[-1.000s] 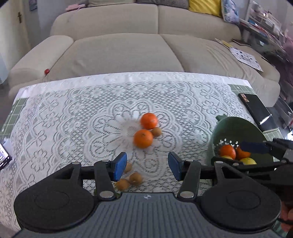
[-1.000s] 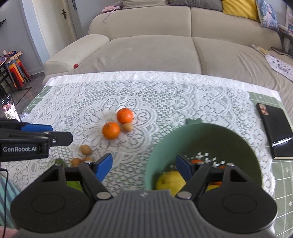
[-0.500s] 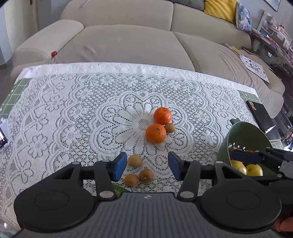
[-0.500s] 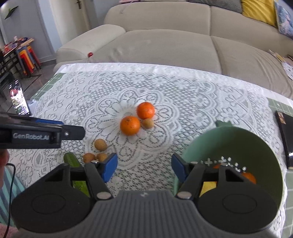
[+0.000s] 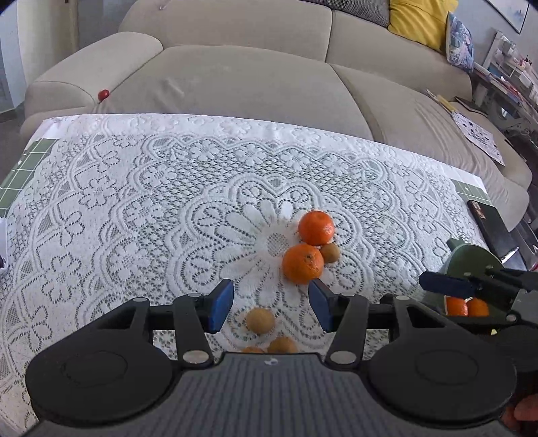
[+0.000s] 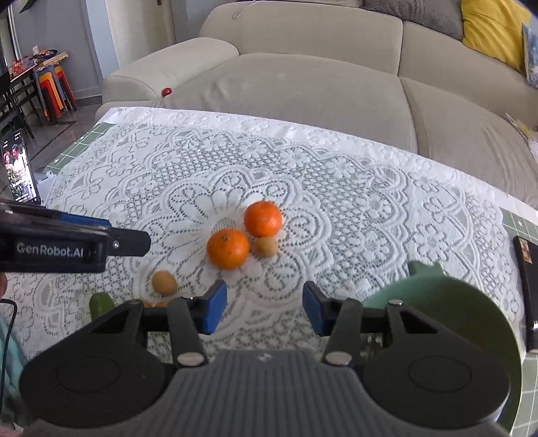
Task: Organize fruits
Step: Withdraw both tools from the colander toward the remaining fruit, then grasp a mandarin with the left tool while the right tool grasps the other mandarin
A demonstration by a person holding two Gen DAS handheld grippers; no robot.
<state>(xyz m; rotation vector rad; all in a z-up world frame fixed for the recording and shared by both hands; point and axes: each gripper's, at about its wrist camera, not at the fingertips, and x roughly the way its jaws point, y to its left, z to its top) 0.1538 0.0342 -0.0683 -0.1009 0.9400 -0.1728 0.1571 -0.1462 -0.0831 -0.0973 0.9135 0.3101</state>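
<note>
On lace tablecloth (image 5: 141, 215), round, perhaps dimpled oranges (image 5: 302, 264).

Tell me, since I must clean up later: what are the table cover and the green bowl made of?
The table cover looks like white lace fabric: openwork floral patterns with the darker table showing through the holes. The green bowl seems to be matte moulded plastic, given its smooth, even, dull surface; glazed ceramic is unlikely, though I cannot rule it out.

We see a white lace tablecloth (image 5: 141, 208) over the table, with a beige sofa (image 5: 235, 77) behind it holding a yellow cushion (image 5: 420, 20). A lit phone (image 6: 18, 168) stands at the table's left edge, and a small red ball (image 5: 103, 94) rests on the sofa.
</note>
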